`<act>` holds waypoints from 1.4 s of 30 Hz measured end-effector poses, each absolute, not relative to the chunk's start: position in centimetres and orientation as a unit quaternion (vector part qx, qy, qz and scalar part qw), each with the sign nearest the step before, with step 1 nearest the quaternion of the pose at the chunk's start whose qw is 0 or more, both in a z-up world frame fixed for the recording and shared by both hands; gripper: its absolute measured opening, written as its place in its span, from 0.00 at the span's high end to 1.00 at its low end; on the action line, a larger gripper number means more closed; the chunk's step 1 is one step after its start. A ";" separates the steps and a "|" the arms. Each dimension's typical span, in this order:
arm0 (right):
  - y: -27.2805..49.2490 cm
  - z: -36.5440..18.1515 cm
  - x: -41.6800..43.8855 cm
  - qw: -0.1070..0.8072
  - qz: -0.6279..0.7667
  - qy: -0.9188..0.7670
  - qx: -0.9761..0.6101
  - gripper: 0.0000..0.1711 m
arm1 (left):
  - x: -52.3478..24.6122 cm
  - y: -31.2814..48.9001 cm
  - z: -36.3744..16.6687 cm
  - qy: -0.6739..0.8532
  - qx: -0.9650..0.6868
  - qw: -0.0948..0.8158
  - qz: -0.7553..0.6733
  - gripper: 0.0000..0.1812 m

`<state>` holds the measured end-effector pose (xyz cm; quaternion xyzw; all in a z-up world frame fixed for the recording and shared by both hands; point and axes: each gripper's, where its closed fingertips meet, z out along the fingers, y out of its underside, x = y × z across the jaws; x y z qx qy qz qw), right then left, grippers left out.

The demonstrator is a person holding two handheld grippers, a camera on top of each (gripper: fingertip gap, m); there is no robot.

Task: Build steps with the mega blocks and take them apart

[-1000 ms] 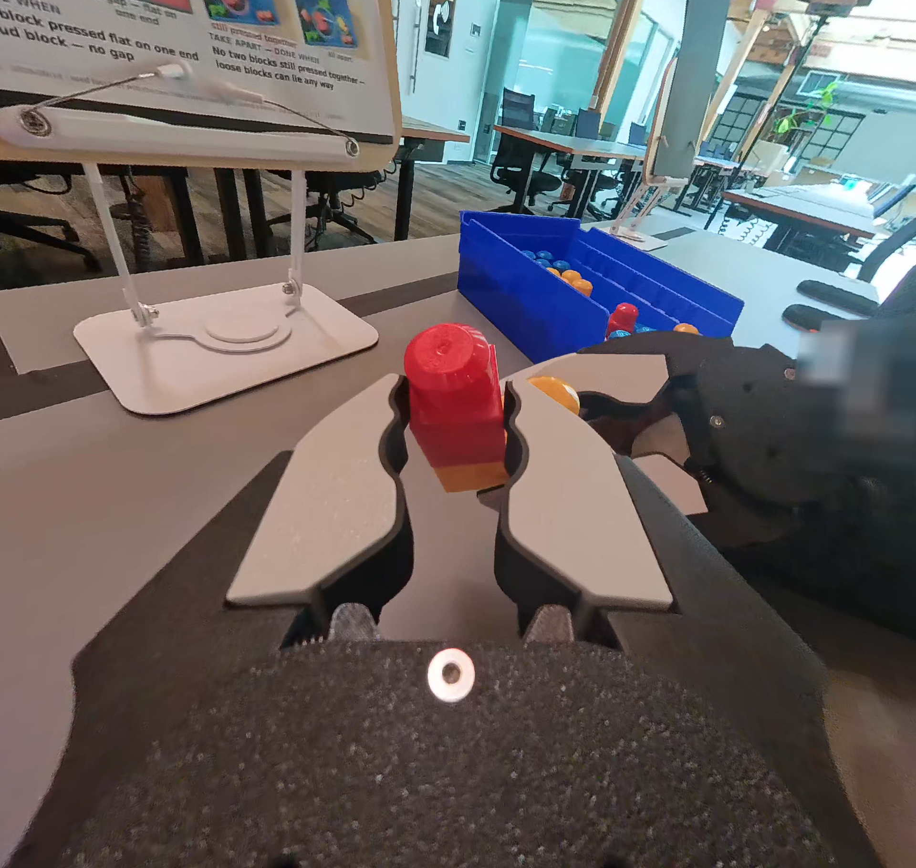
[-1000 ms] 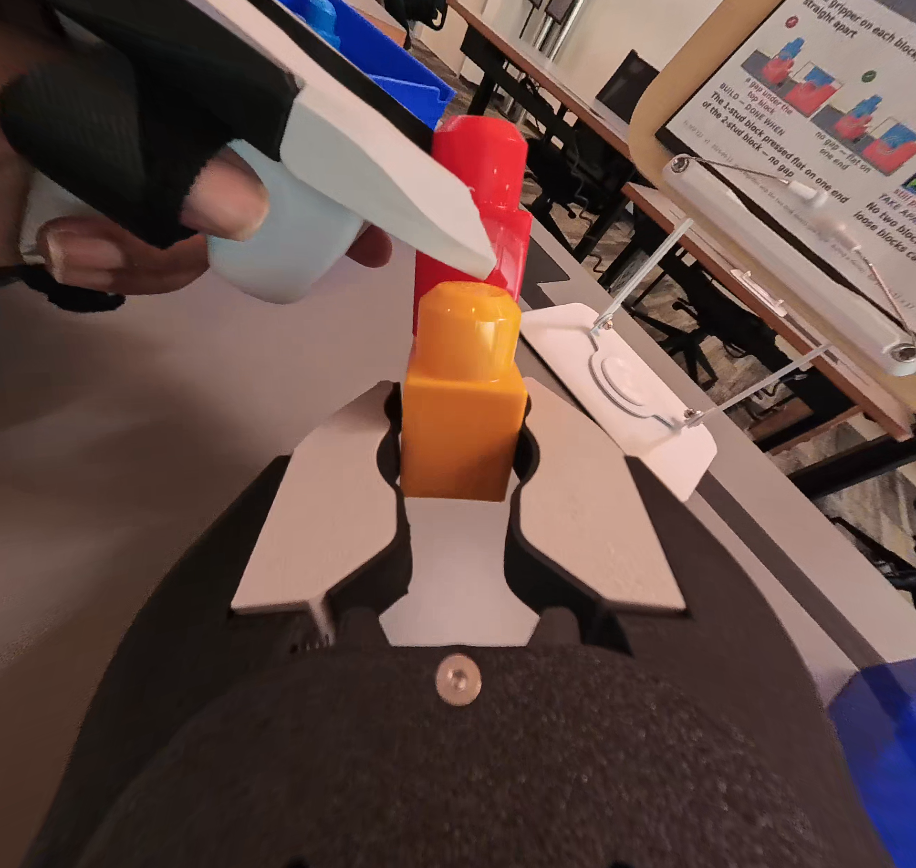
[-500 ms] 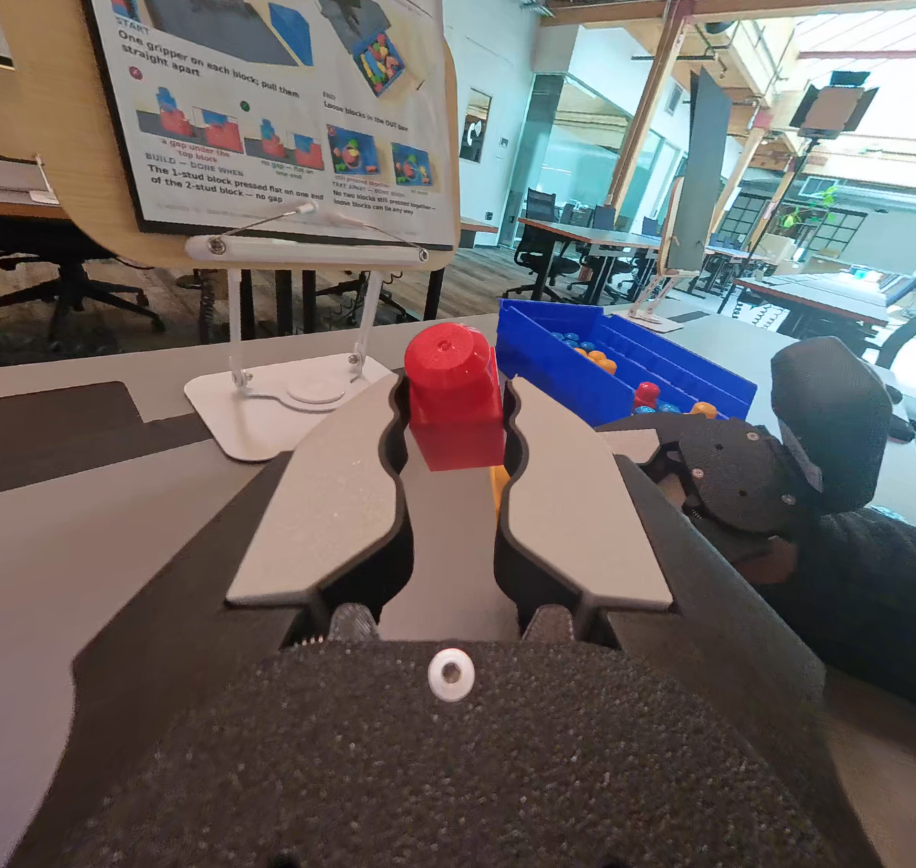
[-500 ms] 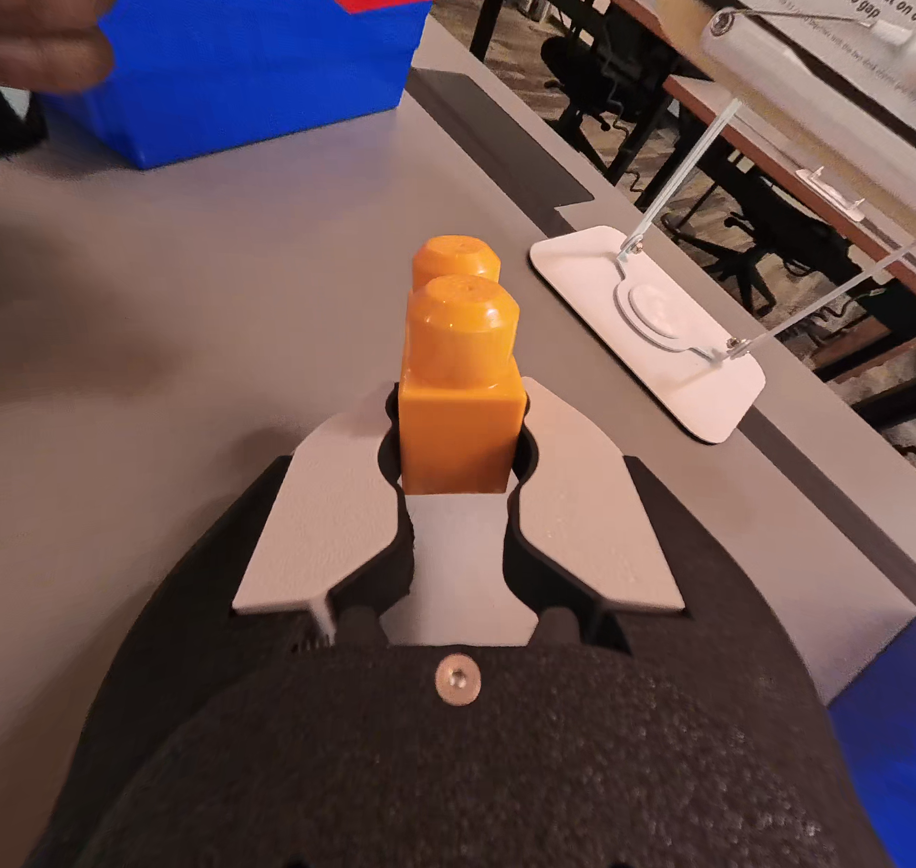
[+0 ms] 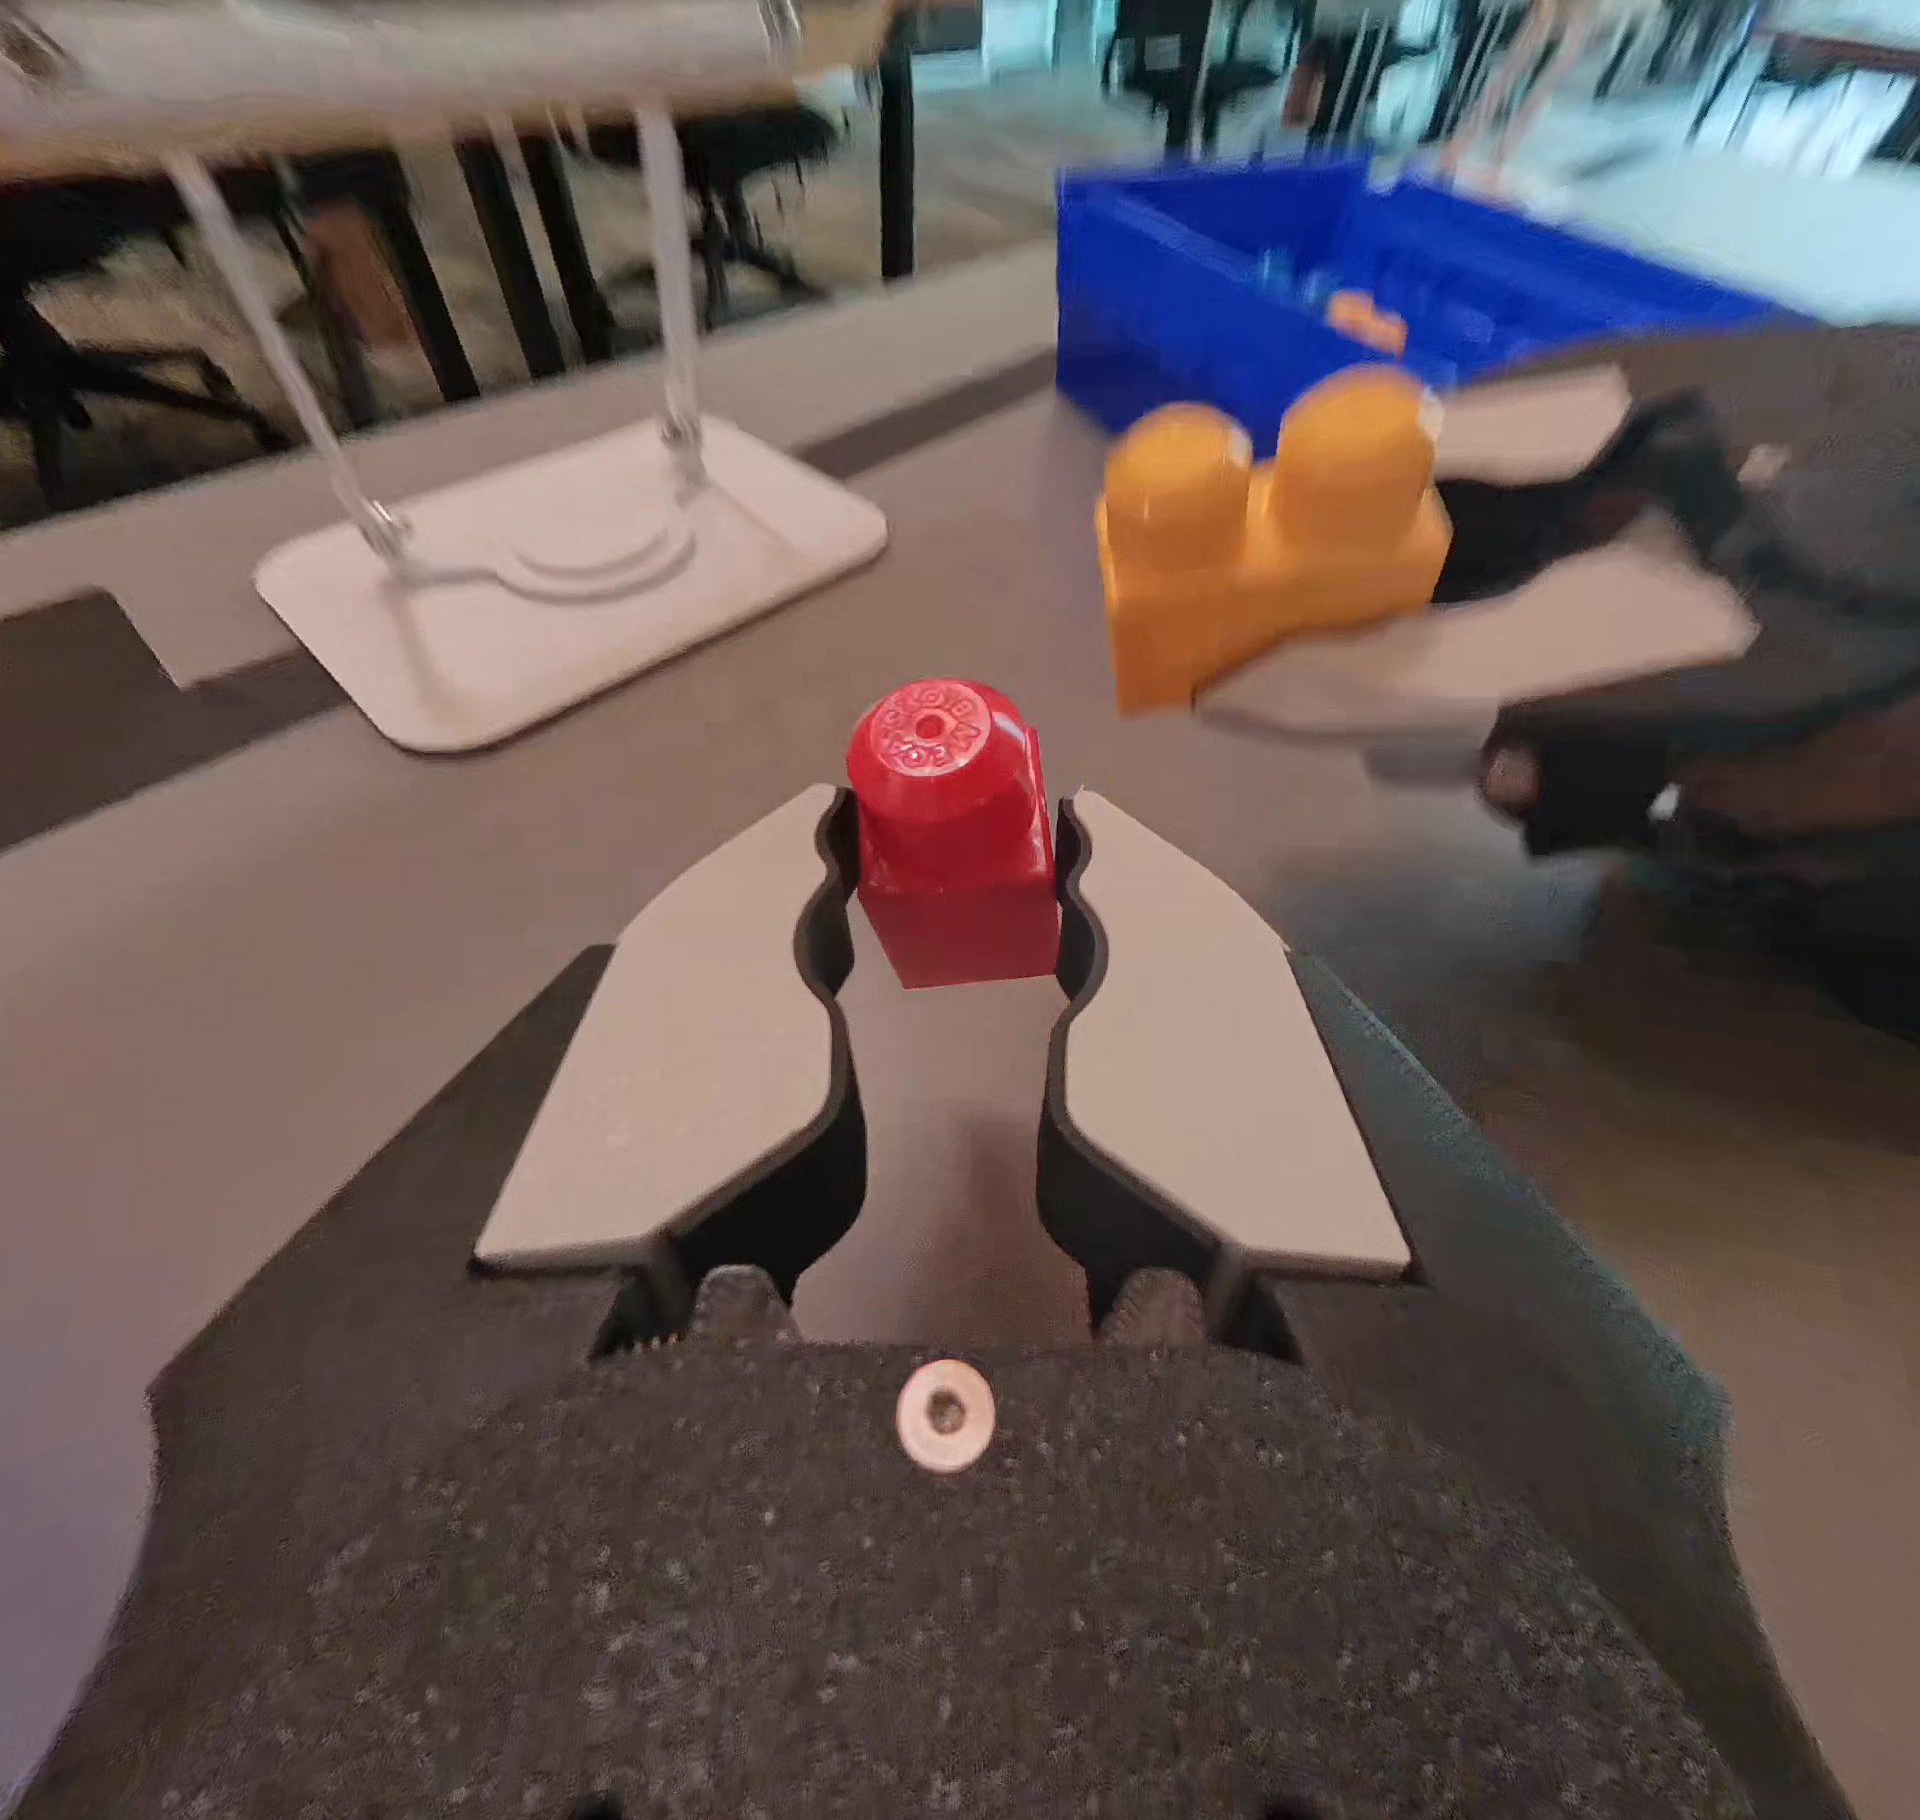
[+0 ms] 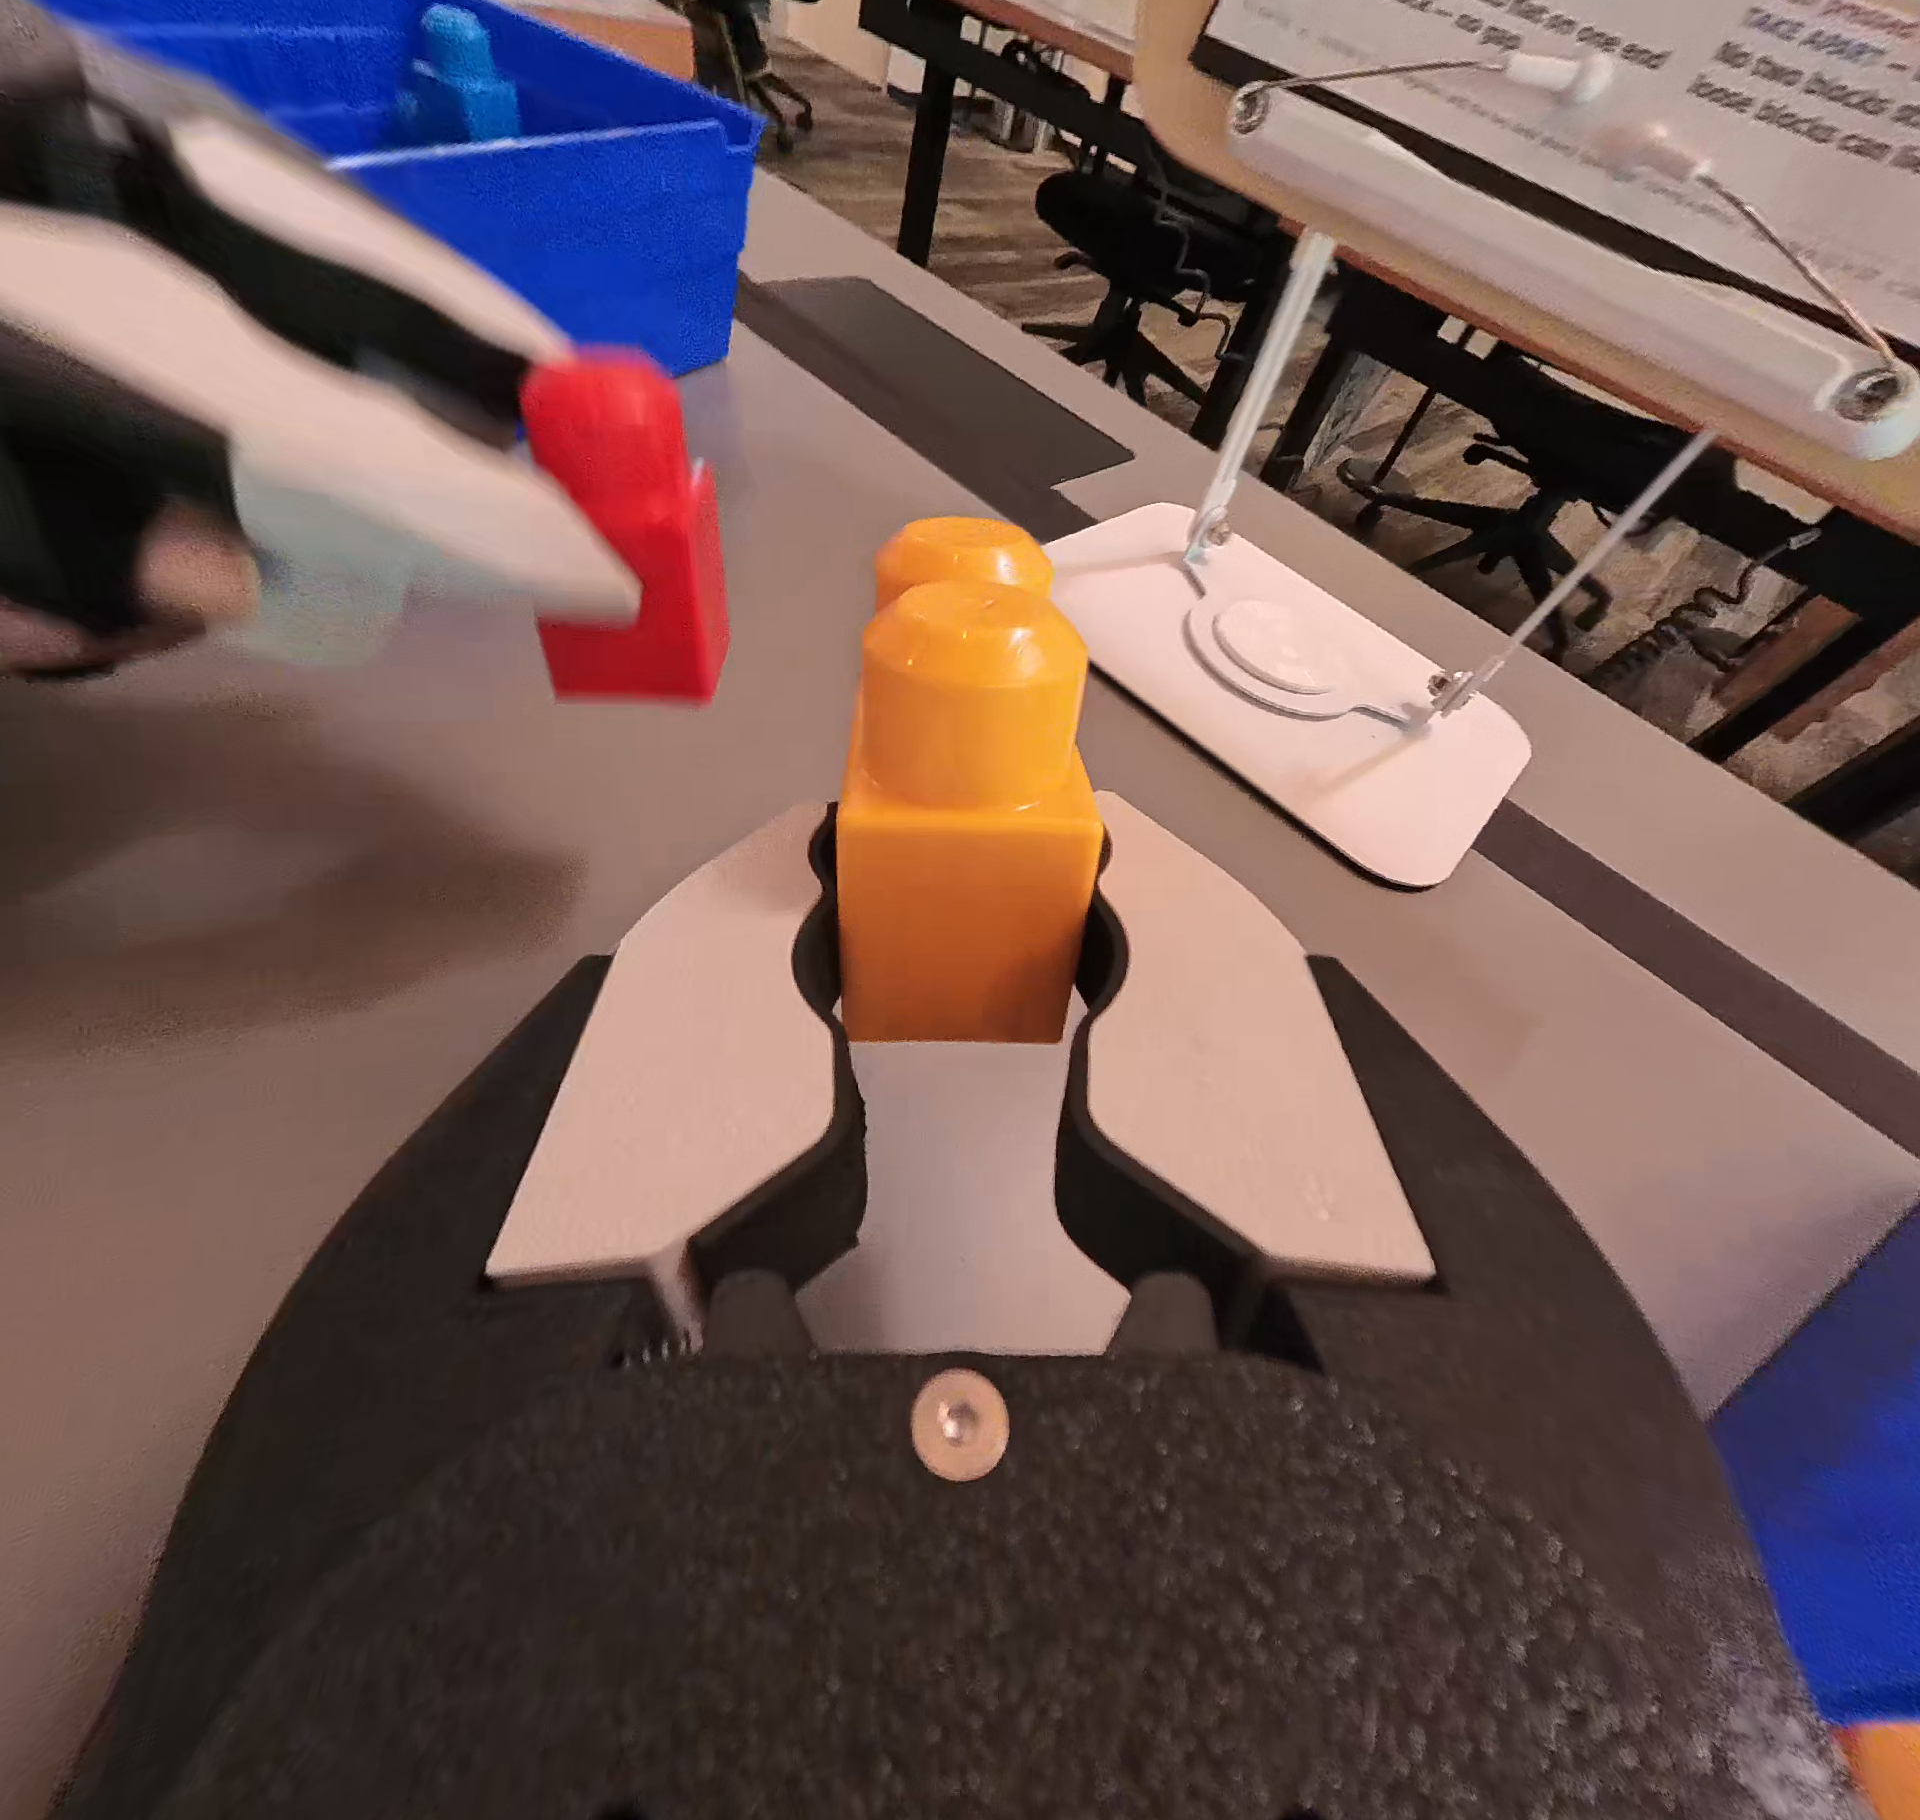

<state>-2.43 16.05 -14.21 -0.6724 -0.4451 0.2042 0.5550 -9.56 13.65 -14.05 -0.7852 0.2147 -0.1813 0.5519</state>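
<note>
In the left wrist view, the left gripper point(image 5: 956, 877) is closed tight on a small red block point(image 5: 951, 840) with one round bump on top. The block sits between the two grey finger tips, up off the grey table point(image 5: 312, 939). To the right, the right gripper point(image 5: 1340, 627) holds an orange block point(image 5: 1262, 549) that has two bumps. The two blocks are apart and do not touch. Behind them stands a blue bin point(image 5: 1174, 316) with small blocks inside, but this part is blurry. A white stand base point(image 5: 582, 575) lies flat on the table to the left, and it holds up a board. In the right wrist view, the right gripper point(image 6: 961, 929) squeezes the orange block point(image 6: 966, 835) by one end, with its two bumps in a row pointing away from the camera. The left gripper point(image 6: 582, 523) comes in from the left with the red block point(image 6: 634, 534) pinched at its tip. The red block hangs just beside the orange one, a little higher, not joined to it. The blue bin point(image 6: 582, 201) sits behind, with a light blue block point(image 6: 457, 77) inside. The white stand base point(image 6: 1299, 679) is on the right, under a paper sign point(image 6: 1558, 14).
</note>
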 end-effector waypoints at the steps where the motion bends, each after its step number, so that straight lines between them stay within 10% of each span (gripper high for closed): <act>1: 16.2 -14.0 -2.2 0.556 0.212 -0.437 -0.674 0.76 | -9.2 13.6 -15.3 0.225 -0.798 0.532 -0.173 0.80; 14: 16.2 -13.2 -1.9 0.541 0.303 -0.395 -0.677 0.76 | -8.0 13.3 -21.7 0.254 -0.852 0.433 -0.146 0.80; 19: 15.7 -12.4 -2.1 0.544 0.337 -0.396 -0.659 0.76 | -8.1 13.8 -17.3 0.251 -0.797 0.518 -0.180 0.64; 28: 7.8 -7.6 -3.3 0.465 0.596 -0.444 -0.481 0.76 | -4.1 8.4 -10.2 0.296 -0.629 0.544 -0.470 0.73; 42: 5.7 -8.5 -3.7 0.419 0.615 -0.485 -0.460 0.76 | -2.9 5.7 -9.1 0.348 -0.583 0.527 -0.510 0.81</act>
